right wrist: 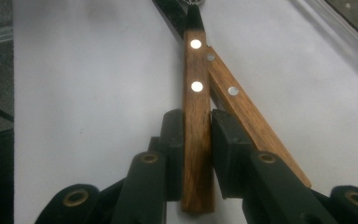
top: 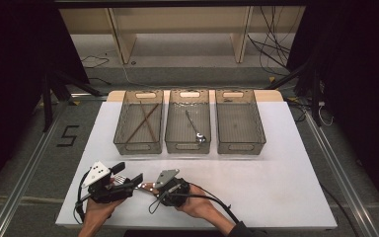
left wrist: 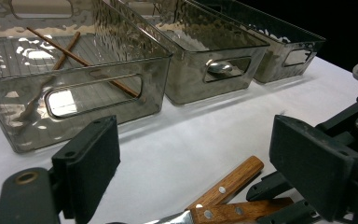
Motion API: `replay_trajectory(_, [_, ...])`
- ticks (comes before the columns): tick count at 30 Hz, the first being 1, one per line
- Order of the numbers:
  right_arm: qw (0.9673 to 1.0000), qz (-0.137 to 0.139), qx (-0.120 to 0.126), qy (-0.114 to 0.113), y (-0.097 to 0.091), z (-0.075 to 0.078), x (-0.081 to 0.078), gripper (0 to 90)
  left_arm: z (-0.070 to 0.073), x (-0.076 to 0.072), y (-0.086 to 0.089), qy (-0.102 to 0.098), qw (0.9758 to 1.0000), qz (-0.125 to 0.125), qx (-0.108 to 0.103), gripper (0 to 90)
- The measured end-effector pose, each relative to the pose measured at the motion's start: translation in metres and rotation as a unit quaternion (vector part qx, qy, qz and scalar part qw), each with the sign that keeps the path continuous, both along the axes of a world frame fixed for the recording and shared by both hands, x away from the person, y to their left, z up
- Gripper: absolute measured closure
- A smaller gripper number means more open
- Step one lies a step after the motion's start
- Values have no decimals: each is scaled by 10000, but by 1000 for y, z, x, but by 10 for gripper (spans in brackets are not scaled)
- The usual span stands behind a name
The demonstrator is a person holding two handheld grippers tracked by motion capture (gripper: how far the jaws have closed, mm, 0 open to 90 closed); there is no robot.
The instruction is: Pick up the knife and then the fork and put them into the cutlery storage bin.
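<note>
Wooden handle (right wrist: 197, 140) is sitting squeezed between the right gripper's (right wrist: 196, 154) narrowed jaws, crossing a second handle (right wrist: 251, 121) on the white table (top: 276, 177). Left gripper (left wrist: 205, 163) is gaping wide, gripping nothing. Farther off, bins are holding chopsticks (top: 143, 121) and a spoon (top: 195, 127).

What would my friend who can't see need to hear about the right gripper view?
The right hand-held gripper closes its two black jaws around a wooden handle with two silver rivets. A second wooden handle lies crossed beneath it, angling off to the right, on a white table.
</note>
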State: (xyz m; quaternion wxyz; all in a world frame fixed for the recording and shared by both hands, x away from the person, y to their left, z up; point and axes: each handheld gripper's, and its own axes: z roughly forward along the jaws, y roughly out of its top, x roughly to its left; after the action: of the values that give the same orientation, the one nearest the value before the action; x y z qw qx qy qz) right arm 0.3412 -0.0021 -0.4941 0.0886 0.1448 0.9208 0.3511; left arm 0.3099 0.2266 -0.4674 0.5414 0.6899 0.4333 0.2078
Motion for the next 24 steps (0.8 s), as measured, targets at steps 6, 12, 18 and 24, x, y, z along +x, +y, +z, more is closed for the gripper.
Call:
replay_trajectory(6, [9999,-50,123,65,-4,5,2,761,1,-1,1,-48,10000,44,-26,160])
replay_trajectory(12, [9994,-90,276,168,-13,14,7,761,1,-1,2,-55,10000,65,-32,160])
replay_trajectory(18, [9988,-143,428,187,-18,20,9,762,1,-1,2,-68,9999,108,-41,161])
replay_trajectory(24, [9981,-256,523,188,-27,28,10,762,4,-3,5,-166,9995,195,-179,161])
